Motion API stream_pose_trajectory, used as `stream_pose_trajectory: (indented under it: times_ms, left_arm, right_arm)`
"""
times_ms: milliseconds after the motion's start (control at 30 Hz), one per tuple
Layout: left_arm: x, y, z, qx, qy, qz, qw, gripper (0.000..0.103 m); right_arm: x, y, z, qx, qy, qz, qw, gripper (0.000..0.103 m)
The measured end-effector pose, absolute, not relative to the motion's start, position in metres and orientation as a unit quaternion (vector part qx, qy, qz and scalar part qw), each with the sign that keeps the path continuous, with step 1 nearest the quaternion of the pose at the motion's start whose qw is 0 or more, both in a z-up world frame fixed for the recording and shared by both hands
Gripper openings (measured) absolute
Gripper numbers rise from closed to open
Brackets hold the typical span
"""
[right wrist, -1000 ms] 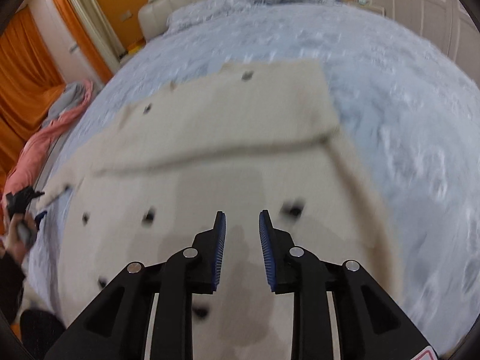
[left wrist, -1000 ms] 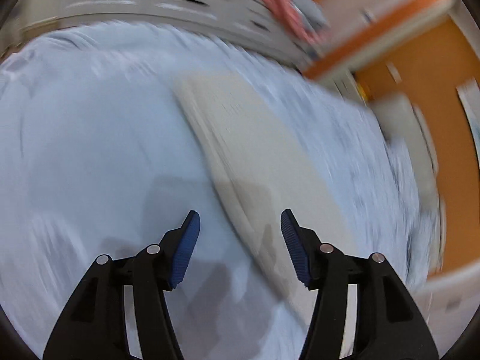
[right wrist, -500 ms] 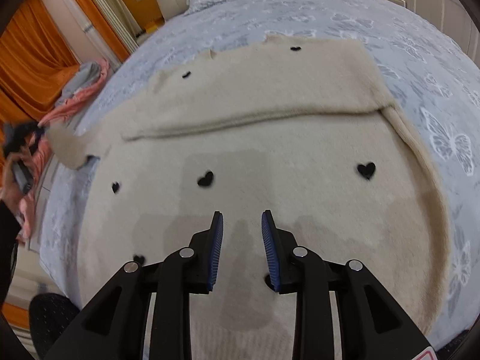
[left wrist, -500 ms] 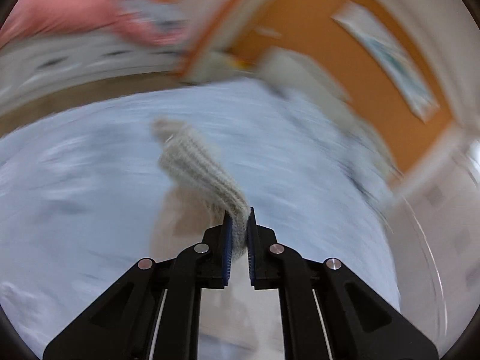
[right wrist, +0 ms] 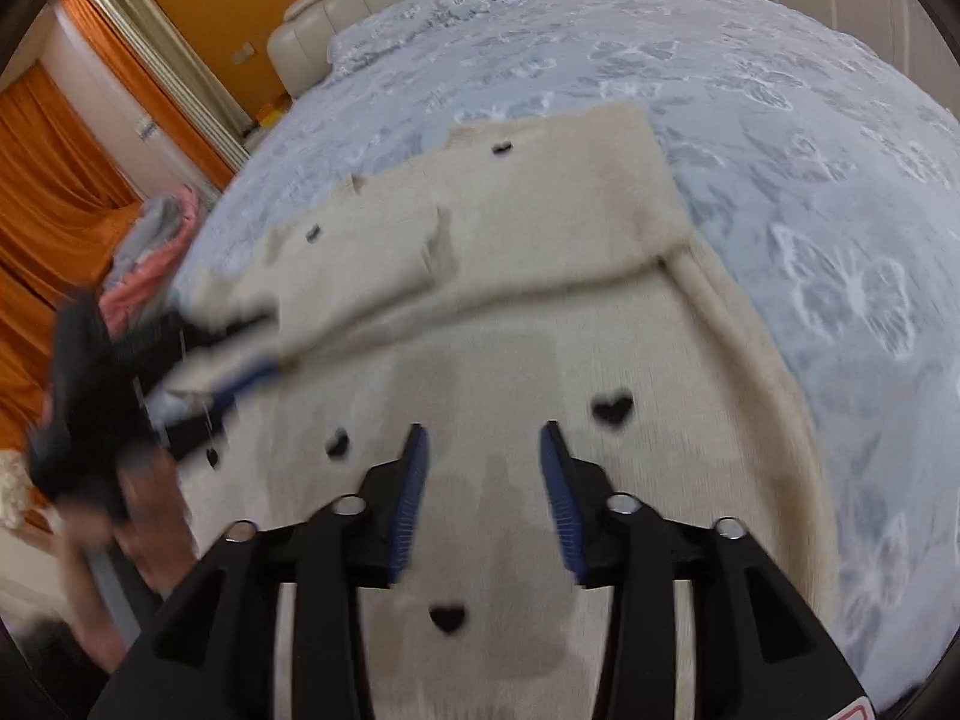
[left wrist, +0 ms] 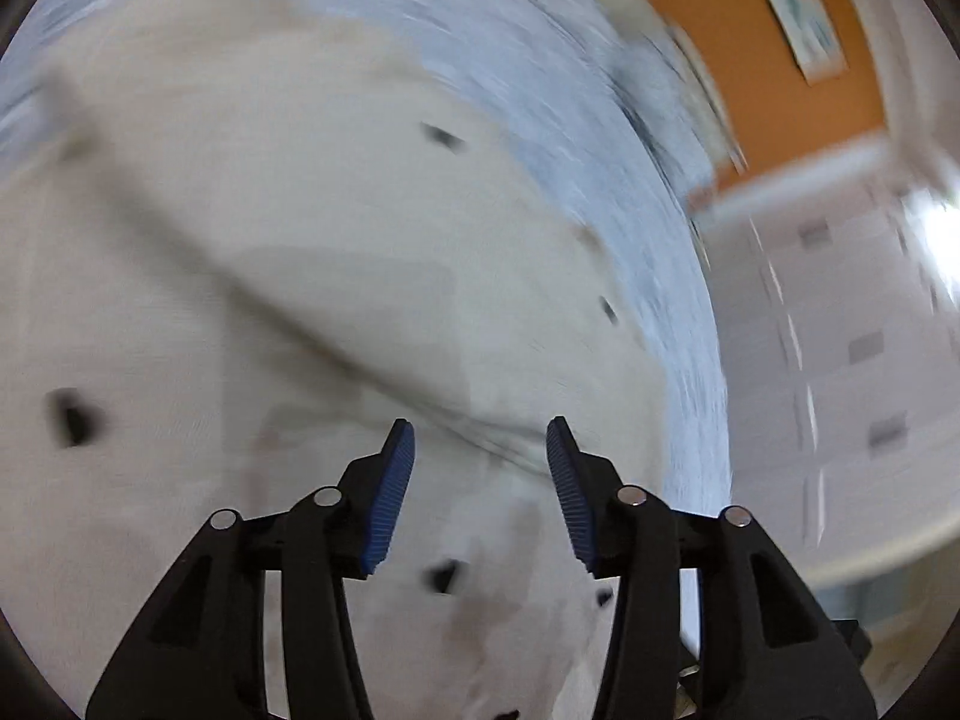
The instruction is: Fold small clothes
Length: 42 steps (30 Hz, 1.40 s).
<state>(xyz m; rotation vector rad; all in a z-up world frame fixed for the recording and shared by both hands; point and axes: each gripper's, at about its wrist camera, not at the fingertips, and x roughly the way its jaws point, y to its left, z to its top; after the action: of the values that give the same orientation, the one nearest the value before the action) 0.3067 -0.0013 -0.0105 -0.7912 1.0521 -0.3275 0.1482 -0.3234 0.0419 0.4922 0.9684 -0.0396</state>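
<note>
- Above the cream sweater [right wrist: 510, 372], the right tool [right wrist: 483, 450] hovers wide, gripping nothing.
- Left tool [left wrist: 477, 441] is likewise wide, empty.
- Farther off on the bed [right wrist: 750, 120], both sleeves look folded inward; body folds probably remain.

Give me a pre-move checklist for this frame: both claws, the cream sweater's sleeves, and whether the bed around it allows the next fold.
1. Left claw free of fabric: ok, open above the sweater, nothing between its pads.
2. Right claw free: ok, open over the sweater's body.
3. Sleeves folded in: ok for the one lying across the upper part; the left one looks laid over, but blur hides its cuff.
4. Sweater flat: cannot tell fully; the left wrist view is motion-blurred.
5. Space on the bedspread past the sweater: ok on the right and far sides.
6. Hem in view for grasping: cannot tell, it is behind the claws.
</note>
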Motion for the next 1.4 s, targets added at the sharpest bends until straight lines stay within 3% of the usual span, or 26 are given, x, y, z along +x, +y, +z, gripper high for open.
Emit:
stream_pose_trajectory:
  times_ms: [67, 367, 400, 433, 467, 500, 633, 733, 800, 867, 933, 1067, 1200, 1267, 1400]
  left_arm:
    - [0.310, 0.030, -0.012, -0.390, 0.468, -0.109, 0.785, 0.059]
    - [0.345, 0.152, -0.028, -0.491, 0.434, 0.024, 0.755, 0.058]
    - [0.348, 0.156, -0.033, -0.509, 0.429, 0.024, 0.746, 0.056]
    - [0.351, 0.158, -0.035, -0.520, 0.430, 0.026, 0.738, 0.041]
    - [0.355, 0.157, -0.034, -0.525, 0.427, 0.023, 0.736, 0.014]
    - [0.358, 0.158, -0.028, -0.525, 0.419, 0.011, 0.741, 0.004]
    - [0.350, 0.142, 0.018, -0.483, 0.374, -0.032, 0.791, 0.006]
    - [0.355, 0.111, 0.015, -0.443, 0.405, -0.052, 0.798, 0.007]
    - [0.365, 0.084, -0.004, -0.395, 0.445, -0.035, 0.803, 0.007]
    - [0.360, 0.065, -0.020, -0.362, 0.472, -0.010, 0.804, 0.007]
    - [0.348, 0.064, -0.023, -0.359, 0.466, 0.003, 0.809, 0.007]
    - [0.342, 0.073, -0.023, -0.355, 0.466, 0.004, 0.811, 0.007]
    - [0.348, 0.062, -0.022, -0.333, 0.471, 0.005, 0.817, 0.008]
    - [0.350, 0.061, -0.022, -0.324, 0.472, 0.001, 0.820, 0.009]
    - [0.358, 0.061, -0.026, -0.317, 0.472, -0.002, 0.823, 0.011]
  right_arm:
    - [0.164, -0.329, 0.043, 0.247, 0.455, -0.005, 0.855, 0.058]
    - [0.275, -0.306, -0.001, 0.296, 0.488, 0.023, 0.821, 0.058]
    - [0.284, -0.300, -0.007, 0.300, 0.492, 0.023, 0.817, 0.052]
    - [0.289, -0.296, -0.010, 0.298, 0.494, 0.024, 0.816, 0.042]
    - [0.296, -0.290, -0.011, 0.297, 0.496, 0.036, 0.815, 0.006]
    - [0.301, -0.286, -0.006, 0.298, 0.495, 0.047, 0.815, 0.008]
    - [0.292, -0.296, 0.078, 0.287, 0.382, 0.074, 0.876, 0.007]
    - [0.276, -0.324, 0.114, 0.245, 0.326, 0.043, 0.912, 0.007]
    - [0.278, -0.349, 0.088, 0.227, 0.363, -0.006, 0.904, 0.007]
    - [0.291, -0.375, 0.021, 0.223, 0.458, -0.059, 0.859, 0.006]
    - [0.290, -0.385, -0.011, 0.234, 0.498, -0.070, 0.832, 0.006]
    - [0.273, -0.390, 0.024, 0.285, 0.420, -0.036, 0.861, 0.006]
    - [0.285, -0.387, -0.013, 0.255, 0.485, -0.053, 0.835, 0.006]
    - [0.280, -0.394, -0.007, 0.283, 0.471, -0.049, 0.834, 0.006]
    - [0.263, -0.379, 0.042, 0.245, 0.419, -0.071, 0.871, 0.017]
